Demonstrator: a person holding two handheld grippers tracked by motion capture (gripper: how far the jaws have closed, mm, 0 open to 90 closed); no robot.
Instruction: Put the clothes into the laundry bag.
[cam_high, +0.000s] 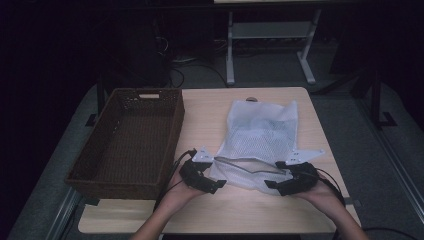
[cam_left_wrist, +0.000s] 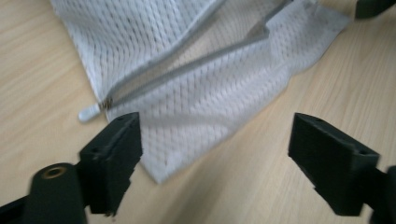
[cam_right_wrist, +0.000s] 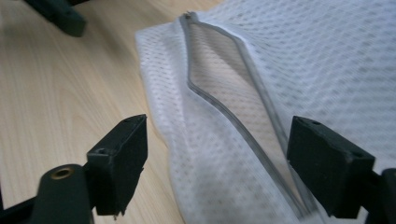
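Jaws: left gripper (cam_high: 218, 183) and right gripper (cam_high: 270, 184) both spread wide — holding nothing.
Mesh bag (cam_high: 260, 137): flat on table (cam_high: 210, 115), zipper (cam_right_wrist: 233, 116) parted.
Basket (cam_high: 127, 142): beside it, unfilled.
Progress: opening apparently done — filling remains.

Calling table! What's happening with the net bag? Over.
Left tool open, right tool open. White mesh bag flat on table, zipper unzipped. Wicker basket off left, nothing blocking.
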